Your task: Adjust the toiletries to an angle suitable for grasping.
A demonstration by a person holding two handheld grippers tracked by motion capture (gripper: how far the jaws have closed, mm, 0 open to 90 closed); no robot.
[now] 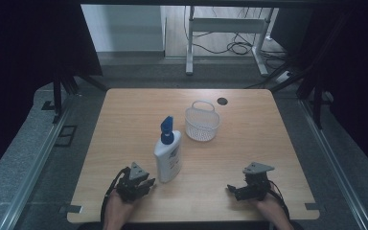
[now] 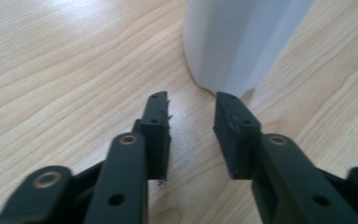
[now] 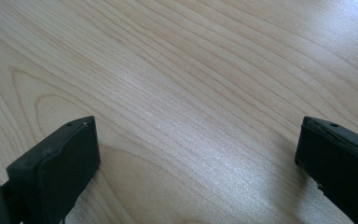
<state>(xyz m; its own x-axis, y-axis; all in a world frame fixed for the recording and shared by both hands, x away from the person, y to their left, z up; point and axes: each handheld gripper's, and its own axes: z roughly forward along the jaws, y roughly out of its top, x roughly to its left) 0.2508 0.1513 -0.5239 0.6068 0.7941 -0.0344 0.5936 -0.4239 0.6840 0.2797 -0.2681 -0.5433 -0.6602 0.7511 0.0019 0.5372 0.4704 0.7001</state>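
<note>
Left tongs (image 2: pixel 192 105) parted, white bottle (image 1: pixel 167 157) upright — nozzle pointing away

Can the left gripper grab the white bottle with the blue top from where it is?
Probably yes. The left gripper sits just beside the white bottle, its fingers parted and pointing at the bottle's base, with bare table between them. The gap looks narrower than the bottle, so it may need to open wider.
</note>
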